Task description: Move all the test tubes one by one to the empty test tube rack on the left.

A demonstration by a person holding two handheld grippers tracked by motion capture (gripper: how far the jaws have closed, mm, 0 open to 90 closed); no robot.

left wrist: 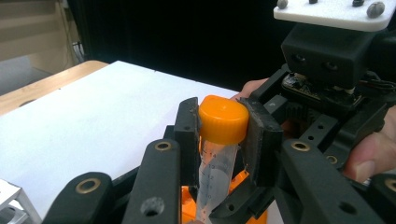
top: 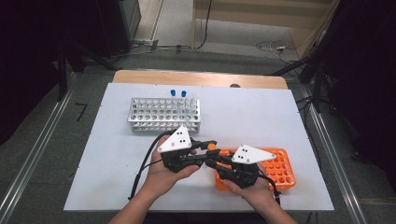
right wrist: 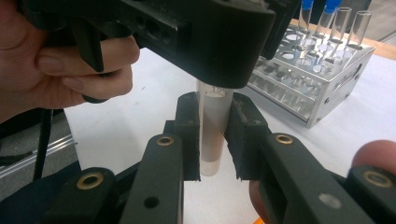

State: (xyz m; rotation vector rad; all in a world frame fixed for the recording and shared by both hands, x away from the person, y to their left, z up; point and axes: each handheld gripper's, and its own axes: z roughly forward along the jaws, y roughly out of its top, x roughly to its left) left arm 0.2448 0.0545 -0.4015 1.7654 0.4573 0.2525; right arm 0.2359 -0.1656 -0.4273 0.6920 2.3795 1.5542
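We've got the right gripper (right wrist: 212, 140) clamping the tube (right wrist: 214, 133) over the orange rack (top: 280, 170), left gripper (left wrist: 223, 140) pinching its cap (left wrist: 223, 119). Risk: cap slips if we twist off-axis.

Readable marks few. Clear tube (right wrist: 214, 126) between pads of right tool (right wrist: 212, 140): printed "15" near upper end, just under black body of left tool, with graduation line beside it. Same tube in left gripper view (left wrist: 215, 170), under orange cap (left wrist: 223, 119): column of grey graduation ticks with small numerals, too blurred to read. No brand, label or sign legible on racks, desk or tool bodies.
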